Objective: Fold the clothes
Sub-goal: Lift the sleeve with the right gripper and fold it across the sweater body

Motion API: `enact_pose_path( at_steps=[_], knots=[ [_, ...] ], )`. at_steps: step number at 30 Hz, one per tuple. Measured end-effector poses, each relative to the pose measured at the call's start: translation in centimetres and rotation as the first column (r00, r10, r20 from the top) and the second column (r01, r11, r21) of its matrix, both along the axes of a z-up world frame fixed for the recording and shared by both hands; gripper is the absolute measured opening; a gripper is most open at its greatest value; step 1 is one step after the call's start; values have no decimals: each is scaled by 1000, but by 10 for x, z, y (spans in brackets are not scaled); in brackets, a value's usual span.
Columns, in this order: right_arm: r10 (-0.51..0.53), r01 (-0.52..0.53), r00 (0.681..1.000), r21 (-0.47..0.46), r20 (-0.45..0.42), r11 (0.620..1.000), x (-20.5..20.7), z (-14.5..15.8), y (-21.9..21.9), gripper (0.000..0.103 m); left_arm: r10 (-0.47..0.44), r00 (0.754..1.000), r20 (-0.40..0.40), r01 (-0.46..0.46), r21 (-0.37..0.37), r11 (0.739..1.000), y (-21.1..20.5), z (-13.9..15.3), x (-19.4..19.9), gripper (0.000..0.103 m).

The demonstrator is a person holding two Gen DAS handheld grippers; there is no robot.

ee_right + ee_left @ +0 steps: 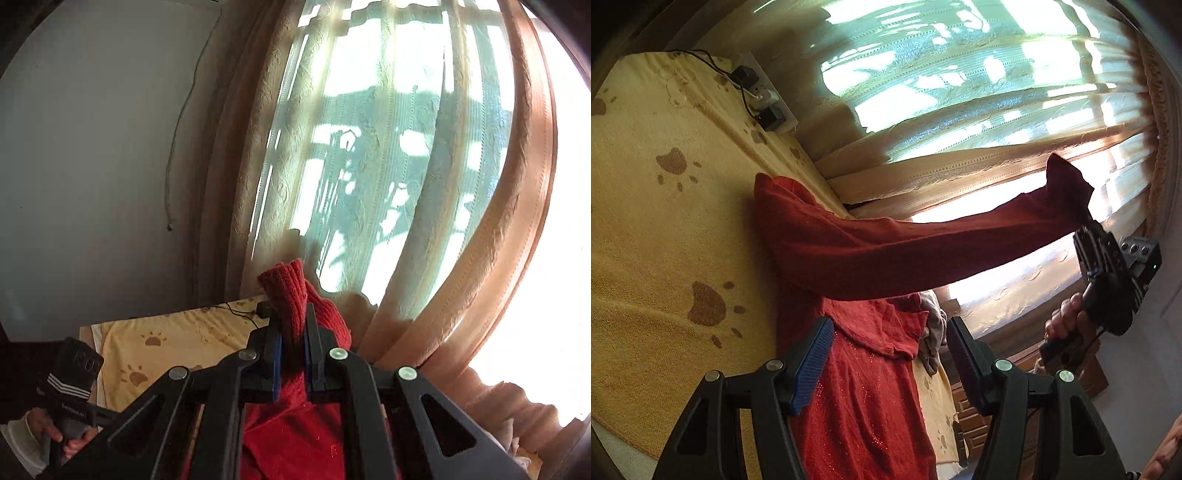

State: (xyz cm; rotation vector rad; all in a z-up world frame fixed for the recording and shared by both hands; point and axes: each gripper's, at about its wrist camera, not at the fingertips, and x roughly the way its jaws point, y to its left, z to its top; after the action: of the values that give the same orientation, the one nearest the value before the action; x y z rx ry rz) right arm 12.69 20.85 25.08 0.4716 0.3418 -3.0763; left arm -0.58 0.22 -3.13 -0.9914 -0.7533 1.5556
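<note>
No writing reads clearly; embossed letters on the left tool's dark body stay illegible. The right gripper is clamped on the red sweater's sleeve, raised before the curtain. The left gripper stands apart over the sweater's body on the paw-print blanket.

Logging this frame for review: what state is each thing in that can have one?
red sweater: body lying on the bedspread, one sleeve lifted.
sleeve: stretched out in the air, cuff clamped.
right gripper: shut on the sleeve cuff.
left gripper: open, above the sweater body, pinching nothing.
curtain: drawn across the lit window.
power strip: plugs inserted.
bedspread: spread over the bed.
</note>
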Motion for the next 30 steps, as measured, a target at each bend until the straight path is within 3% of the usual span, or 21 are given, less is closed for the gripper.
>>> enact_pose_path(
  at_steps=[8, 11, 16, 20, 24, 30],
  knots=[
    [75, -73, 996, 36, -43, 997, -60, 35, -50, 10, -17, 999, -45, 14, -61, 998, 11, 2, 9, 65],
    [94, -90, 994, 66, -63, 994, -75, 50, -68, 10, 22, 997, -71, -30, -115, 993, 20, 2, 8, 75],
    [96, -86, 990, 98, -106, 991, -90, 73, -85, 10, 134, 989, -61, -144, -218, 965, 42, -6, -14, 75],
    [68, -54, 991, 119, -118, 991, -104, 80, -85, 10, 175, 981, -81, -192, -334, 923, 74, -15, -32, 75],
    [22, -8, 994, 124, -105, 992, -120, 83, -73, 10, 151, 987, -50, -158, -347, 925, 105, -20, -34, 75],
    [-55, 61, 996, 83, -76, 995, -137, 84, -37, 10, 308, 951, -7, -274, -474, 837, 131, -39, -60, 75]
  ],
)
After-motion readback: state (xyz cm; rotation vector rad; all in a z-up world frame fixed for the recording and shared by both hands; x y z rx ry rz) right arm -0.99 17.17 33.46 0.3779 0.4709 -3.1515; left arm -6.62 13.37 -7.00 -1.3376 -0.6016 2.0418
